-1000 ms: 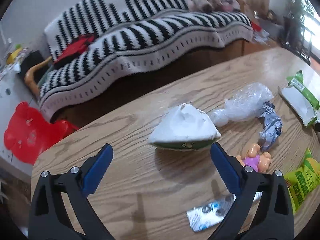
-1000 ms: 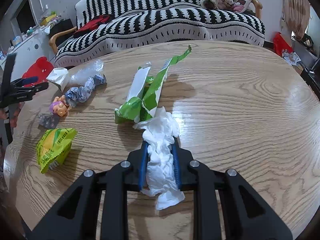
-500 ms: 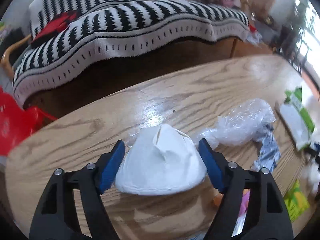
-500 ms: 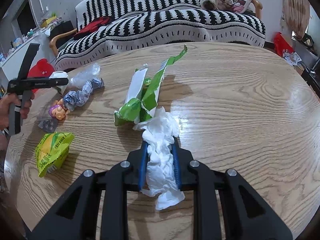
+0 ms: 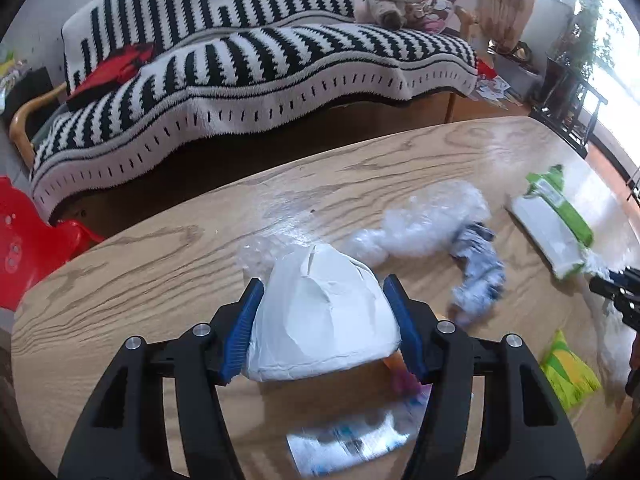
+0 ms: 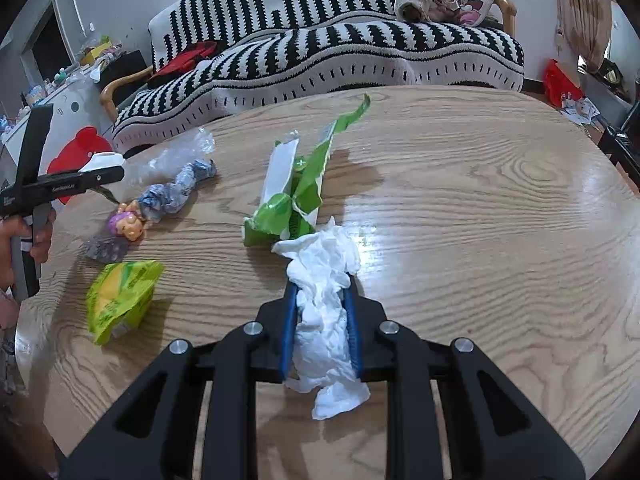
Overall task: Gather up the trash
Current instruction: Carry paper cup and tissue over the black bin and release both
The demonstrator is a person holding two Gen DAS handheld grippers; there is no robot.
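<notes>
Below, blurred foil packet [image 5: 348, 446]; left tongs [image 5: 324, 320] just narrowed onto white wrapper [image 5: 324, 316]; right tongs [image 6: 322, 312] clamping tissue [image 6: 326, 312].

- Striped sofa [image 6: 340, 44] at twelve o'clock beyond the wooden table [image 6: 500, 208].
- Red chair [image 5: 24, 248] at nine o'clock.
- Small doll [image 6: 128, 220] on the table at ten o'clock.

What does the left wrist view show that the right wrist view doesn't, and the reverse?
Left wrist only: the left gripper, whose jaws have just been closing, seen head-on, pads against the white cup.
Right wrist only: the right gripper shut on a tissue, and the doll in full.
Both: the table, green wrapper, yellow-green packet, striped sofa.
</notes>
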